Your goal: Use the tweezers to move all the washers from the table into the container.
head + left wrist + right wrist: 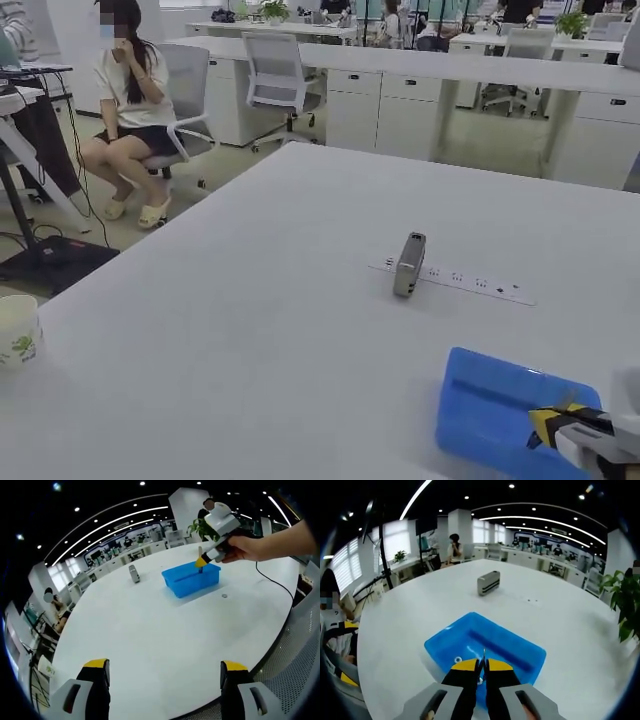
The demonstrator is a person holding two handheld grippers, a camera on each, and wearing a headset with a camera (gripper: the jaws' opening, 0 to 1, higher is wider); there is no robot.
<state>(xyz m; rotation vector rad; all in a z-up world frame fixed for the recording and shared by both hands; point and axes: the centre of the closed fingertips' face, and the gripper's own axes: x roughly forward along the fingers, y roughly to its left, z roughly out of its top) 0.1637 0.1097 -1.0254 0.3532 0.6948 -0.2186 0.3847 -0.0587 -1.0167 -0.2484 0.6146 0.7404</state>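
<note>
The blue container (490, 400) sits on the white table at the near right. My right gripper (482, 666) is shut on the thin metal tweezers (484, 655), whose tips point down into the container (520, 652). One small washer (458, 659) lies on the container floor, just left of the tweezers. In the left gripper view a hand holds the right gripper (202, 561) over the container (192, 582), and one washer (224, 596) lies on the table just beside it. My left gripper (165, 680) stands open near the table edge, holding nothing.
A grey adapter (409, 264) stands on a white power strip (470, 282) behind the container. A patterned cup (18, 330) sits at the table's left edge. A person (130, 110) sits on a chair beyond the table. A potted plant (625, 600) is at the right.
</note>
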